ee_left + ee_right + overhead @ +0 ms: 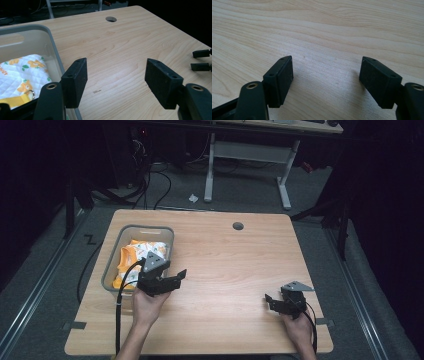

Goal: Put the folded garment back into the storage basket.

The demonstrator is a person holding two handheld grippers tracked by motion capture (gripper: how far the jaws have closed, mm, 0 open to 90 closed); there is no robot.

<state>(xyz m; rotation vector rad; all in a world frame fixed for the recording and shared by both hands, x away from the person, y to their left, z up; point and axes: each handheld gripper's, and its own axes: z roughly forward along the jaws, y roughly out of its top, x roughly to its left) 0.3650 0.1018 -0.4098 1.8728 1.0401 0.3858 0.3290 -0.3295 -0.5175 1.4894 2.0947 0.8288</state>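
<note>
While seen from above, a wooden table (225,265), wide and mostly bare, with one round cable hole (238,226) near its far edge, so plenty of free working surface. At its left, a grey bin (111,265), deep-walled, set close to the person's left hand, probably for easy reach. Inside the bin, a folded white cloth (131,252) printed with orange flowers and edged in yellow, lying flat on the bottom; in the left gripper view a small metal ring (30,94) on its yellow strap. Just beside the bin's near right corner, the left gripper (172,279), held above the table, jaws wide apart and clamped on nothing, pointing across the table rather than into the bin, apparently poised beside the cloth. Near the right front edge, well apart from the bin, the right gripper (270,301), low over bare wood, jaws likewise spread and empty, seemingly parked out of the way. Cloth untouched by either gripper.
</note>
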